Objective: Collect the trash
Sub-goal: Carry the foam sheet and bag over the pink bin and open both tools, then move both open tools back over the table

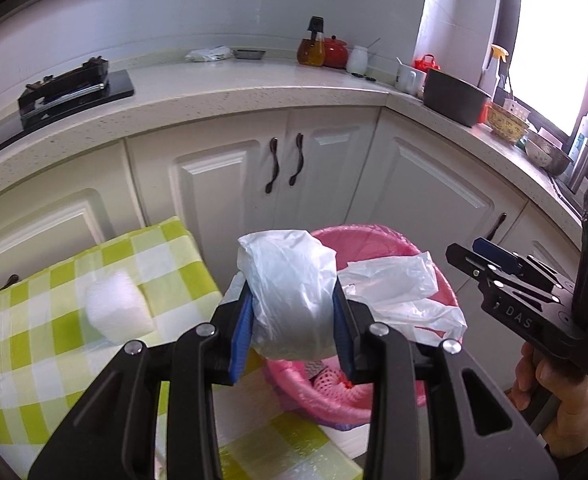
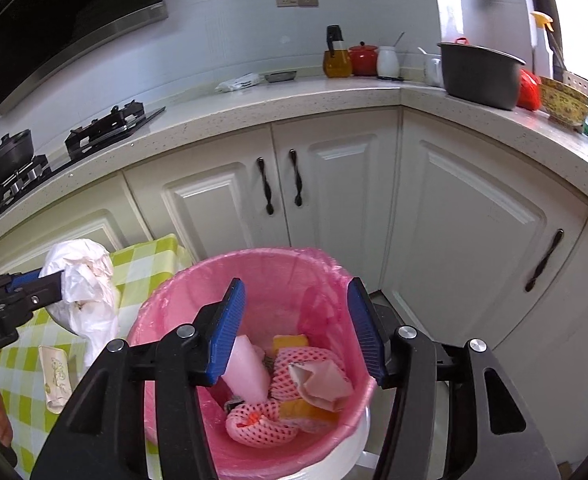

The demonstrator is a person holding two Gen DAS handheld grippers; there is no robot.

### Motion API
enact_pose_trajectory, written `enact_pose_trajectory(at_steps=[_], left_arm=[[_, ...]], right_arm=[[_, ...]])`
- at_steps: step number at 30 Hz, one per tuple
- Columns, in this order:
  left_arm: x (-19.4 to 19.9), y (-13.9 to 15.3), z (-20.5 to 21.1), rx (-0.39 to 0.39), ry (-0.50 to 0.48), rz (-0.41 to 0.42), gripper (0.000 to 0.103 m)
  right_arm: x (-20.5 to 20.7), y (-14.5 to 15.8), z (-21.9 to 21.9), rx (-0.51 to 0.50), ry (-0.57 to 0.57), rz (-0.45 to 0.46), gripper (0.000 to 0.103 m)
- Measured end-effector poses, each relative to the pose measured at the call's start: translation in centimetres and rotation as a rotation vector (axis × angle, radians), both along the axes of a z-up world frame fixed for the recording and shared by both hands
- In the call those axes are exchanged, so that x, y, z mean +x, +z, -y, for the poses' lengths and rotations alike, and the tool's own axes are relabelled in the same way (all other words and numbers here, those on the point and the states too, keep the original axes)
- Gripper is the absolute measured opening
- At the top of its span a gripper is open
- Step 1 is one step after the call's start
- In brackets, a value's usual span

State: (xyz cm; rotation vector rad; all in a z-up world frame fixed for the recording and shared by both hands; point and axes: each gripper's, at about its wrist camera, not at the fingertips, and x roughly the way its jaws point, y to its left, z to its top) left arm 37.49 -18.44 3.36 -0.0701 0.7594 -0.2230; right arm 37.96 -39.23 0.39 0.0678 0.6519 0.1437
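My left gripper (image 1: 291, 312) is shut on a crumpled white plastic bag (image 1: 289, 280), which it holds beside the pink-lined trash bin (image 1: 378, 236). More white film (image 1: 394, 292) spreads to the right in front of the bin; I cannot tell whether it is the same bag. The right wrist view shows my right gripper (image 2: 294, 320) open above the bin (image 2: 181, 300), with nothing between its blue pads (image 2: 225, 332). Inside the bin lie pink foam netting (image 2: 261, 428), a pale block (image 2: 245, 372) and crumpled paper (image 2: 322, 384). The left gripper (image 2: 41, 280) with its bag (image 2: 81, 280) shows at the left.
A green-checked table (image 1: 53, 300) left of the bin carries a white foam lump (image 1: 113, 308) and a small packet (image 2: 55, 376). White cabinet doors (image 2: 474, 220) stand behind the bin under a counter (image 2: 294, 100) that bears a stove, pots, jars and bowls. A hand (image 1: 554, 392) holds the right gripper (image 1: 490, 268).
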Motion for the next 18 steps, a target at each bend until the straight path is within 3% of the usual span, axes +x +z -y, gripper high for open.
enact_pose_trajectory(at_steps=[5,6,7,8,13,18], left_arm=[[2.0,-0.2,2.4,-0.013,-0.047,-0.012,0.038],[2.3,-0.1,2.7,-0.012,-0.05,-0.011,0.043],[2.7,0.0,3.0,-0.007,-0.047,-0.009,0.061],[2.9,0.2,3.1,-0.009,-0.046,-0.004,0.066],[2.3,0.8,2.4,-0.014,-0.03,0.016,0.065],[0.4,1.2,-0.2,-0.017,0.012,0.033,0.065]], right_arm=[[-0.7,0.3,2.2,0.009,-0.047,0.01,0.056],[-0.9,0.4,2.6,0.011,-0.053,0.011,0.057],[-0.9,0.4,2.8,0.01,-0.056,0.011,0.057],[-1.0,0.4,3.0,0.01,-0.058,0.01,0.057],[-1.8,0.6,3.2,0.002,-0.06,0.017,0.057],[-2.5,0.8,2.4,0.0,-0.047,0.024,0.064]])
